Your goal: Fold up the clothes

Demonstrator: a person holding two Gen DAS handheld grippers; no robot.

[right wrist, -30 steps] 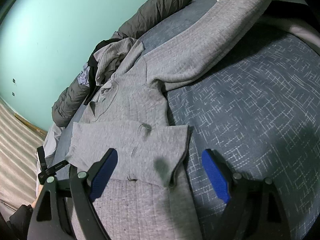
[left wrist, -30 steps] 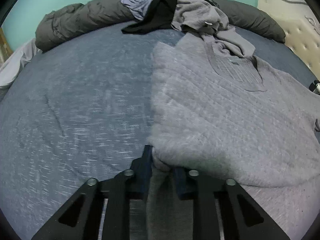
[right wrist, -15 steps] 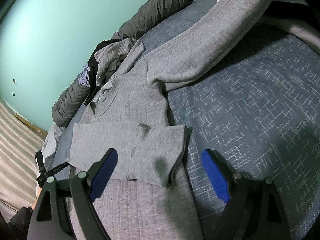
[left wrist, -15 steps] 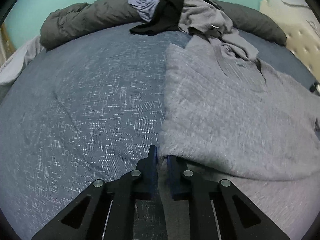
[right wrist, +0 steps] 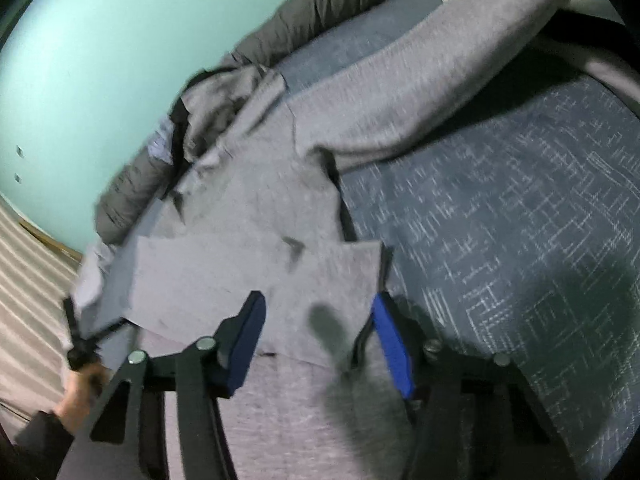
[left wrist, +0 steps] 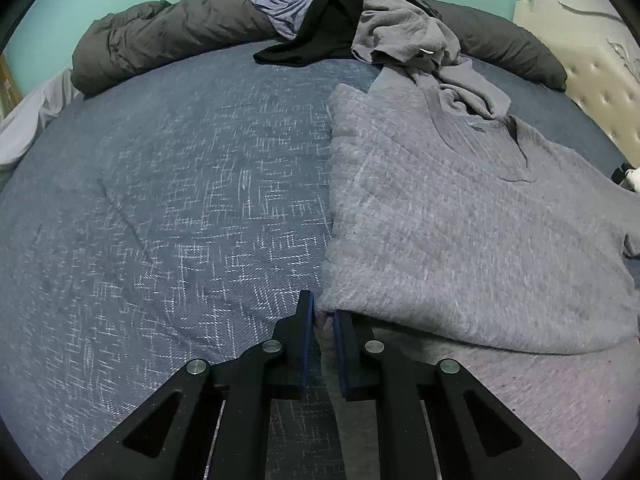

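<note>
A grey sweater (left wrist: 460, 216) lies spread on the bed (left wrist: 180, 208), which has a blue-grey patterned cover, with one sleeve folded across its body and the other sleeve (right wrist: 420, 92) stretched out toward the headboard (left wrist: 596, 80). The left gripper (left wrist: 320, 316) sits at the sweater's near left corner, its fingers narrow and pinching a bit of the grey fabric between the pads. The right gripper (right wrist: 316, 320) is over the folded sleeve's cuff end; its fingers have just been closing and stand half wide, with the cloth lying between them but the pads not yet pressing it. Along the far edge of the bed lies a rolled dark grey duvet (left wrist: 168, 40). A heap of other clothes (left wrist: 360, 28), lilac, black and grey, rests against it and spills onto the sweater's collar. A teal wall (right wrist: 100, 60) stands behind.
</note>
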